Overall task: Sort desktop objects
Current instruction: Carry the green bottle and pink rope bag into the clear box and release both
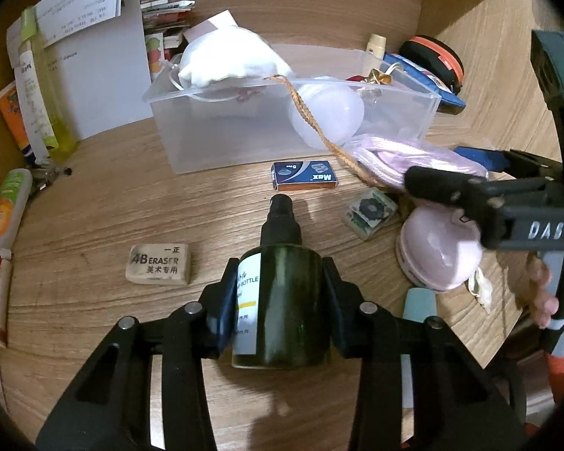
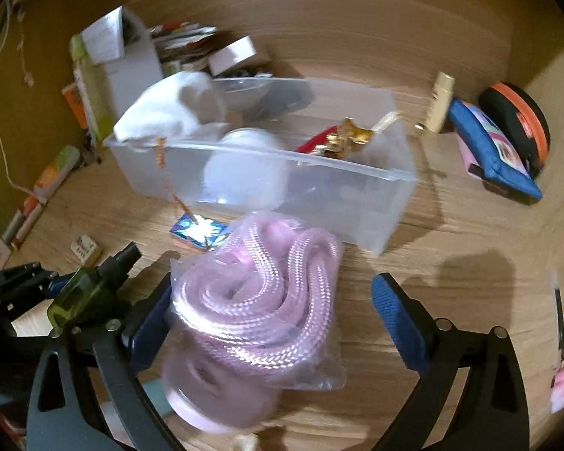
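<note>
My left gripper (image 1: 280,282) is shut on a dark green spray bottle (image 1: 280,297) with a black nozzle and holds it over the wooden desk; the bottle also shows in the right wrist view (image 2: 82,293). My right gripper (image 2: 270,315) is open, its blue pads either side of a clear bag of pink braided cord (image 2: 259,312) that lies against a pink round case (image 2: 214,394). The left pad is close to the bag; the right pad stands apart. A clear plastic bin (image 1: 244,131) holds a white cloth pouch (image 1: 229,56) and a white ball (image 1: 331,109).
On the desk lie a 4B eraser (image 1: 158,265), a blue Max staple box (image 1: 304,176), a small patterned tile (image 1: 370,212). A blue pouch (image 2: 492,150) and an orange-black round case (image 2: 519,124) sit at the back right. Tubes and bottles (image 1: 37,112) line the left wall.
</note>
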Motion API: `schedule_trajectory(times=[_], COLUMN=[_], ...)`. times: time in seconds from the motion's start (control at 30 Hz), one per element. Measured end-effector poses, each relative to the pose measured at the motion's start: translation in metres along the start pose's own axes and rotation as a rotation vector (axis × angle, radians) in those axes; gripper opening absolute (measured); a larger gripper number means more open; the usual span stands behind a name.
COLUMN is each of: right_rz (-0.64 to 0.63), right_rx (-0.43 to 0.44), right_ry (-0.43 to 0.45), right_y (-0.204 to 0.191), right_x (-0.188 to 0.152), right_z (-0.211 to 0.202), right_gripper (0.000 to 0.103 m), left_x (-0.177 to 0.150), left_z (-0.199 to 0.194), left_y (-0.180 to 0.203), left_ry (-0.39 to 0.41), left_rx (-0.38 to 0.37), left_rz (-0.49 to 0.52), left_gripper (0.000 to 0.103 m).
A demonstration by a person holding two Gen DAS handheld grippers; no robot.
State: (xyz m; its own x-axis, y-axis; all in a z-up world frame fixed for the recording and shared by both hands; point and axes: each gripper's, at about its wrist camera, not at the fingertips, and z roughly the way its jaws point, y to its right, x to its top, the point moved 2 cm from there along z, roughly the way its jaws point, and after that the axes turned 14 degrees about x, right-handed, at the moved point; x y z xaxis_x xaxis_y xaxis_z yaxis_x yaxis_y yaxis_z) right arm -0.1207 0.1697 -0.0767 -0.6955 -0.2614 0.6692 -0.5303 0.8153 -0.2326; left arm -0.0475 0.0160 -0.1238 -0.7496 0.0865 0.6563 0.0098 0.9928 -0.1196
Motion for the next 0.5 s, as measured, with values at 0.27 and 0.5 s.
schedule_trajectory(times=[0.27, 0.5], right_rz=[0.018, 0.045], right_rx=[0.036, 0.117], right_ry=[-0.057, -0.095], right_y=[0.009, 0.012], right_x=[0.004, 0.006], right_z=[0.014, 0.028], right_gripper=[0.098, 0.066], left_x=[0.006, 0.006], left_z=[0.004, 0.005], left_y=[0.009, 0.013], left_ry=[-0.004, 0.012], left_rx=[0.0, -0.006], left_rz=[0.008, 0.006], left_gripper=[0.041, 0.041])
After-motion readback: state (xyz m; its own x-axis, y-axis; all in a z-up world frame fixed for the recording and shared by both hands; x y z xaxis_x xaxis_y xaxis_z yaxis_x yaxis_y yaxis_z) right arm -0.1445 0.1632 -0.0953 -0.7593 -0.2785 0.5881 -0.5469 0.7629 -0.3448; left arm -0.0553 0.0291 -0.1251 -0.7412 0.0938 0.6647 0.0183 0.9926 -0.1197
